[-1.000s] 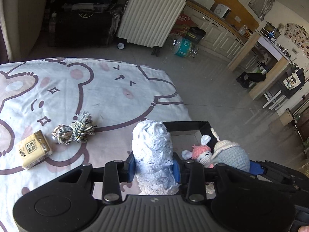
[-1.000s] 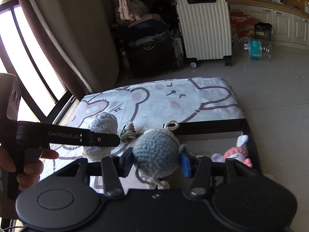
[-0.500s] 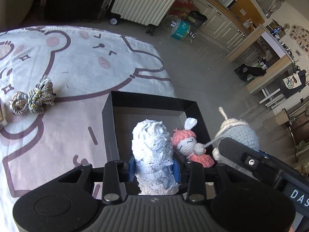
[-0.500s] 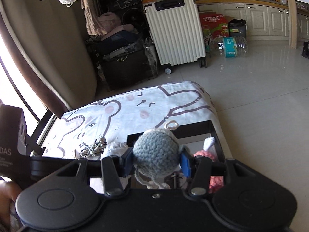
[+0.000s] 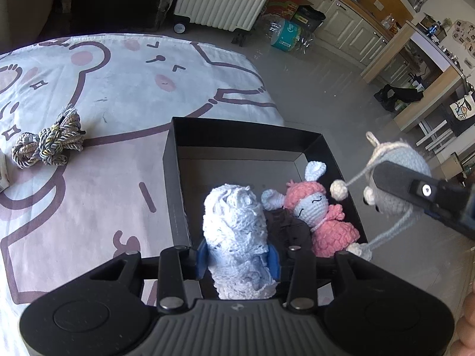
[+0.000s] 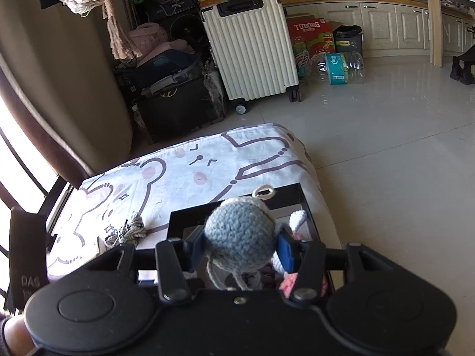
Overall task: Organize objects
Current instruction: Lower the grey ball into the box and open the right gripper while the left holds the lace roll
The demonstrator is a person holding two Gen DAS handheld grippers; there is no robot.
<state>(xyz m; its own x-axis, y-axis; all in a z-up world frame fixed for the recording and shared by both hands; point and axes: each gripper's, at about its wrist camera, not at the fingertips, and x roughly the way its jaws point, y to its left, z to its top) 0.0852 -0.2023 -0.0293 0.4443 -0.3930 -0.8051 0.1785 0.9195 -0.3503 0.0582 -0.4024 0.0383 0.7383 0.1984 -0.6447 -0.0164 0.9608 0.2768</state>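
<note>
My left gripper (image 5: 237,259) holds a white lace roll (image 5: 234,231) upright over the near left part of the black box (image 5: 243,136). Its blue pads still touch the roll while the jaws are opening. A pink crochet doll (image 5: 314,210) lies inside the box at the right. My right gripper (image 6: 240,247) is shut on a grey-blue crochet doll (image 6: 240,234), which hangs above the box's right wall; it is also in the left wrist view as the grey-blue doll (image 5: 406,160). The black box (image 6: 285,192) shows behind the doll.
The box sits at the right edge of a bed with a bear-print sheet (image 5: 118,89). A knotted rope bundle (image 5: 49,144) lies left of the box, and a tissue pack's corner (image 5: 3,175) shows at the far left. Tiled floor and a white suitcase (image 6: 252,44) lie beyond.
Both grippers came over the black box. The left one sank with the lace roll into the box's near left part. The right one carried the grey-blue doll to the box's right side.
</note>
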